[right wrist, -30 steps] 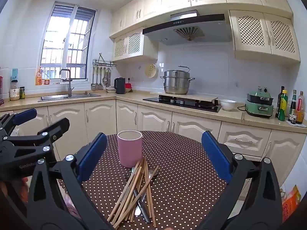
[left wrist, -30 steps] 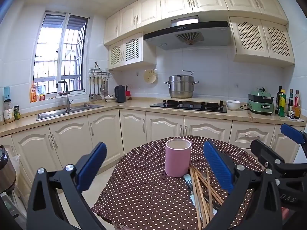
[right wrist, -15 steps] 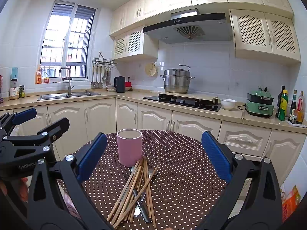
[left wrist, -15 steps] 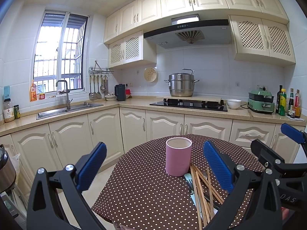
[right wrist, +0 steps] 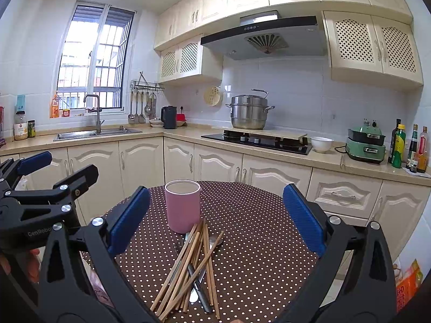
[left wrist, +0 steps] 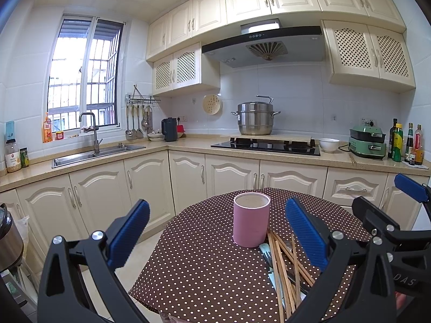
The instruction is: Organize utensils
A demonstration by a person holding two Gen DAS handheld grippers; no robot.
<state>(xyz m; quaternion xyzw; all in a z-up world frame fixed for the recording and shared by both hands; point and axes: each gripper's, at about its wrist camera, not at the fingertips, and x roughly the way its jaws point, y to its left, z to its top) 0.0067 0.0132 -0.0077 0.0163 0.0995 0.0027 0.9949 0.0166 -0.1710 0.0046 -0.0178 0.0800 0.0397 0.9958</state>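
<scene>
One pink cup (right wrist: 183, 206) and a loose heap of chopsticks (right wrist: 188, 266) on the dotted counter (right wrist: 256, 242), both pairs of tongs held wide apart above it.

The cup stands upright and looks empty, with the chopsticks lying just in front of it, their far tips touching or nearly touching its base. I cannot count the sticks exactly, as they cross and overlap; there are roughly ten. Mixed under them are a metal spoon (right wrist: 215, 241), a dark-handled piece (right wrist: 199, 290) and, seen from the left side, one fork (left wrist: 268, 257) with a pale handle. The left tongs (left wrist: 216, 238) and the right tongs (right wrist: 215, 220) each hover empty, blue pads spread, touching nothing. Behind, one steel pot (right wrist: 249, 111) sits on the stove, one white bowl (right wrist: 321, 144) beside it, and four bottles (right wrist: 409, 148) stand at the far right.
</scene>
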